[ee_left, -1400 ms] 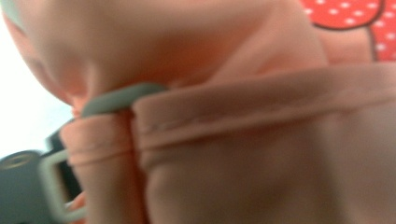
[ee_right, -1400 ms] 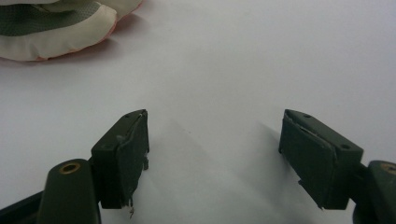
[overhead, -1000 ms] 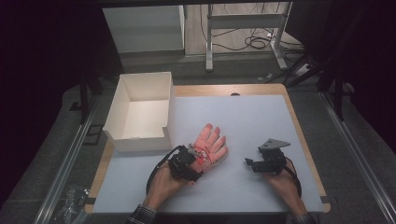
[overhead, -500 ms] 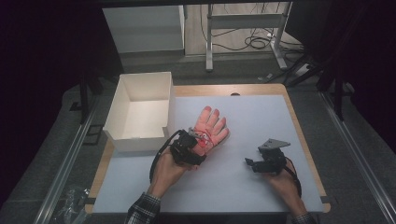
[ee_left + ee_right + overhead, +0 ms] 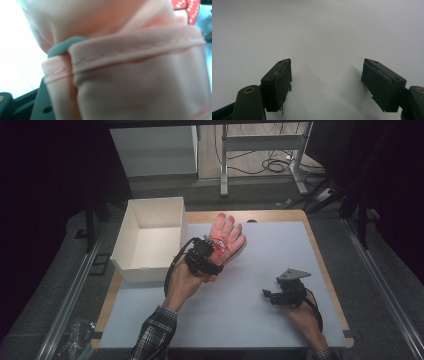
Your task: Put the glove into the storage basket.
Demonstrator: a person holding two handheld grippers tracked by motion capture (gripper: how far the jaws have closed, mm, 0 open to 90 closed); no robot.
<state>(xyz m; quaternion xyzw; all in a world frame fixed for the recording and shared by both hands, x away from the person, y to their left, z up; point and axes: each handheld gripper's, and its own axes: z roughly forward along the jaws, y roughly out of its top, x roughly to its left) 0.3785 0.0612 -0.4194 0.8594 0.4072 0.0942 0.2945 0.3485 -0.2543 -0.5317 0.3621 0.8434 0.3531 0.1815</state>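
Left gripper (image 5: 209, 254) clamped on the cuff of a pink glove (image 5: 226, 237), fingers pinched on the hemmed edge (image 5: 140, 53) so the glove hangs free above the bench (image 5: 260, 320), just beside the white box (image 5: 150, 237). Gripped by the cuff, probably, to let the glove's finger end lead into the open box. Right gripper (image 5: 282, 295) resting low on the bench, well apart, fingers (image 5: 277, 82) spread wide and holding nothing: parked out of the way, seemingly.

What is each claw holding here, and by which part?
The left claw holds the pink glove by its cuff end, fingers pointing away. The right claw is open over the table mat, holding nothing.
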